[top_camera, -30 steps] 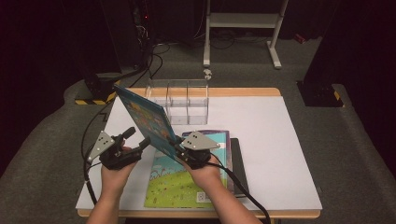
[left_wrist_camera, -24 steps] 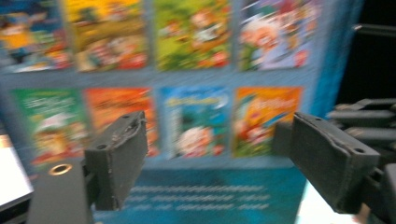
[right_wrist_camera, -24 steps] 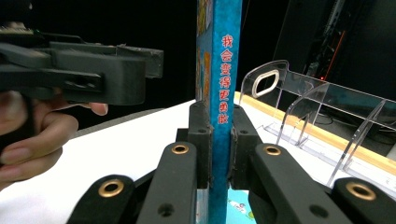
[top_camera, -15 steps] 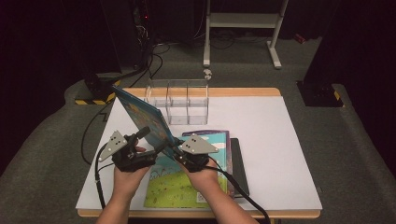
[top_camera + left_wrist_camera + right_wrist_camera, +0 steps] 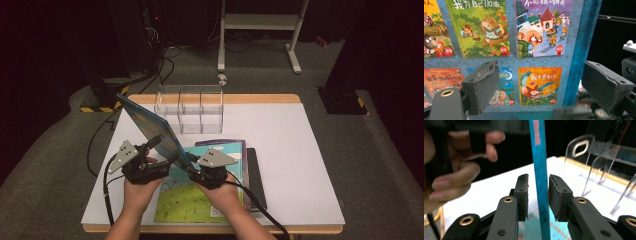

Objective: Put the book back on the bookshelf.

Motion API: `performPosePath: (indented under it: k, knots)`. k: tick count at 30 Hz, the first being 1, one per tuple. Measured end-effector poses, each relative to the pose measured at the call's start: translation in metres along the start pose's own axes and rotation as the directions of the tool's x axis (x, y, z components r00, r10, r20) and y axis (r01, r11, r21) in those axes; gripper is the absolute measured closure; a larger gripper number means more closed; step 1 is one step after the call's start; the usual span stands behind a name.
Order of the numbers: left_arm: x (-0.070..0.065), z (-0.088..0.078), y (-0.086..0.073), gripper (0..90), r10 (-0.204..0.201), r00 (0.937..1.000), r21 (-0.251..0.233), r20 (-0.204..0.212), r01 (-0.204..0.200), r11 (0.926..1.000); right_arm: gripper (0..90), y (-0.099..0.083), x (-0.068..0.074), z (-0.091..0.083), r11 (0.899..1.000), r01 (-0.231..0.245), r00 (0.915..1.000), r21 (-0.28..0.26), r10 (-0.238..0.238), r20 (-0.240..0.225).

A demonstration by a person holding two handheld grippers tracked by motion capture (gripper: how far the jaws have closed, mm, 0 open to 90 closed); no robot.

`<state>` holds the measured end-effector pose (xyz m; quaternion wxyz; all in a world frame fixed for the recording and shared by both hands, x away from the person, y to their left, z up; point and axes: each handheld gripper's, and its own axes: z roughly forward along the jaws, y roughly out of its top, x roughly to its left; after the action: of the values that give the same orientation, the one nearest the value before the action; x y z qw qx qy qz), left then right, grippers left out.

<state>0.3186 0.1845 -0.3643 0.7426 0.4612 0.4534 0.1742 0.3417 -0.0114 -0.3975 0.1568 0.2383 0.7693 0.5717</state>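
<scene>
A: Dark room, grey carpet, white-topped wooden-edged table (image 5: 300, 150). Clear acrylic three-slot rack (image 5: 192, 107) stands at the far edge. Where is the book?

B: Thin blue picture book with a glossy illustrated cover (image 5: 150, 127) is off the table, tilted, its long axis running from the near middle up toward the far left. Its lower edge sits between the jaws of the right gripper (image 5: 192, 167).

A: Clamped?

B: Not clearly. In the right gripper view the blue edge (image 5: 539, 182) stands upright in the gap, touching or nearly touching the right pad; a slit shows at the left pad. I'd call them spread, loosely bracketing it.

A: Left gripper (image 5: 152, 145)?

B: Jaws wide apart, facing the flat cover (image 5: 534, 37), one jaw across it, one past its edge. Nothing pinched.

A: Rest of the table?

B: Flat stack of books (image 5: 200, 197) beneath the hands. The rack lies just beyond the book's far end; slotting it would likely need the book turned upright.
</scene>
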Motion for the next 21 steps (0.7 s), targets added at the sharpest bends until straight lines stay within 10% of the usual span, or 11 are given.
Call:
performPosePath:
  k: [21]
  knots:
    - [-0.002, -0.011, -0.001, 14.5, 0.069, 0.9947, 0.012, -0.076, -0.069, 0.9976, 72.2, -0.007, 0.022, 0.004, 0.996, 0.017, 0.9932, 0.086, -0.007, -0.116]
